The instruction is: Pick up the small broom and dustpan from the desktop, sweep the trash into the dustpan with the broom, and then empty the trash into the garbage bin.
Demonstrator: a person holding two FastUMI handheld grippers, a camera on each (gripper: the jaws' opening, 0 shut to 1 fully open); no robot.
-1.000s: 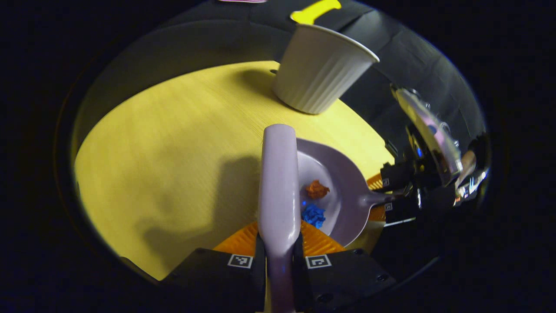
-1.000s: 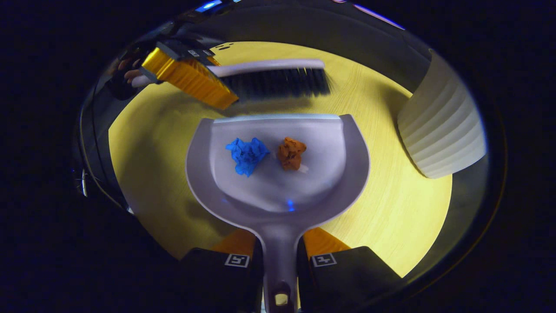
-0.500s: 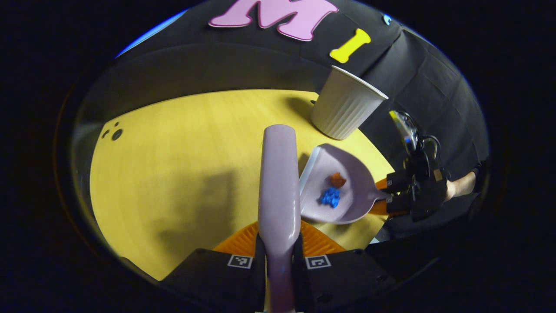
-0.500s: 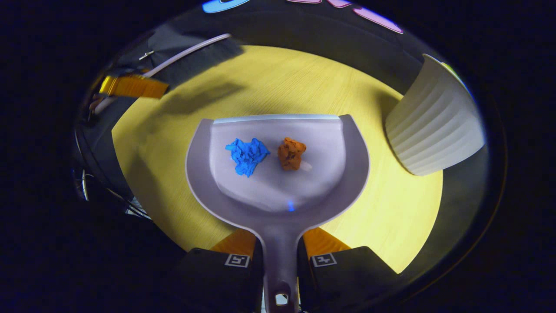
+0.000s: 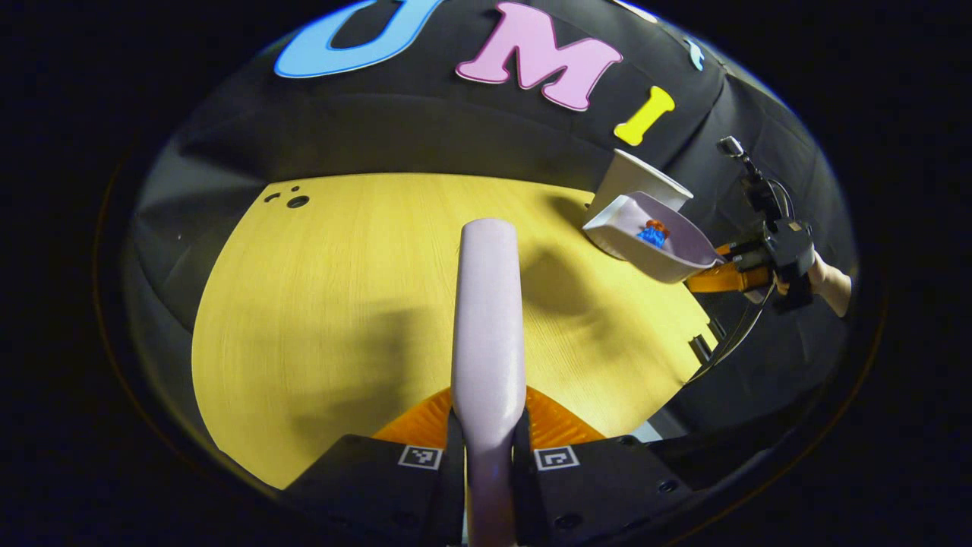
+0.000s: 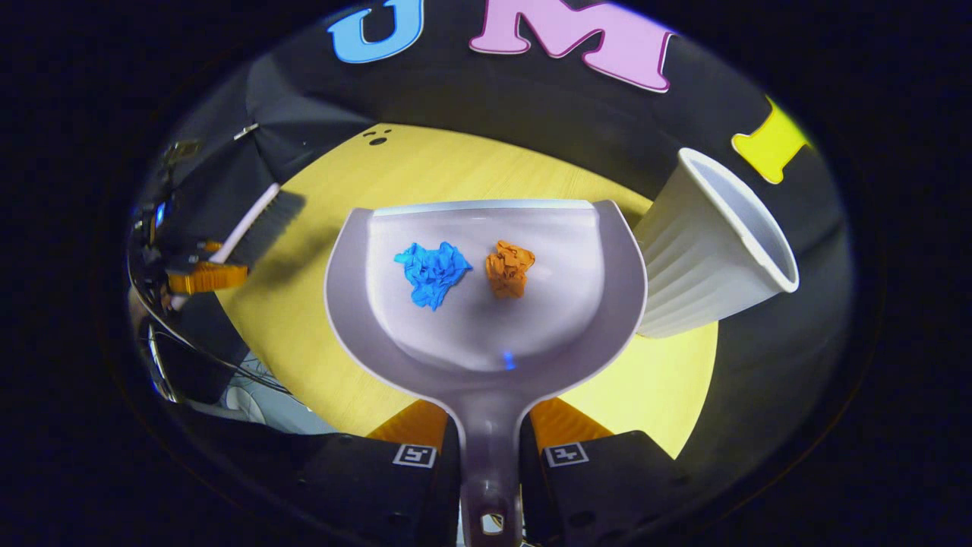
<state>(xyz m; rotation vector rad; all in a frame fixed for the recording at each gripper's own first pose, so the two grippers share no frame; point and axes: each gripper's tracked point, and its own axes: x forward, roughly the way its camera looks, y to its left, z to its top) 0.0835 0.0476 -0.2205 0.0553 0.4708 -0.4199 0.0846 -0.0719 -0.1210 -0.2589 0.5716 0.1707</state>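
The right gripper [image 6: 490,456] is clamped on the handle of the pale lilac plastic dustpan [image 6: 486,304], lifted beside the white ribbed plastic bin [image 6: 706,251] with a blue paper scrap [image 6: 431,272] and an orange paper scrap [image 6: 509,267] inside. The left gripper [image 5: 487,456] is clamped on the lilac plastic broom [image 5: 487,319], raised above the yellow wooden table [image 5: 342,304]. Emptying looks next: carry the lip over the rim, then tip.

Dustpan [image 6: 486,304]: was low over the table [image 5: 342,289]; now raised clear of it, up beside the bin's [image 6: 706,251] rim.
Bin: earlier seen from the side; now its open mouth shows in the right gripper view.
Broom [image 5: 486,319]: was just beyond the dustpan's front edge; now well apart, off to its left.
Left gripper [image 5: 486,456]: drawn back and up from the table.
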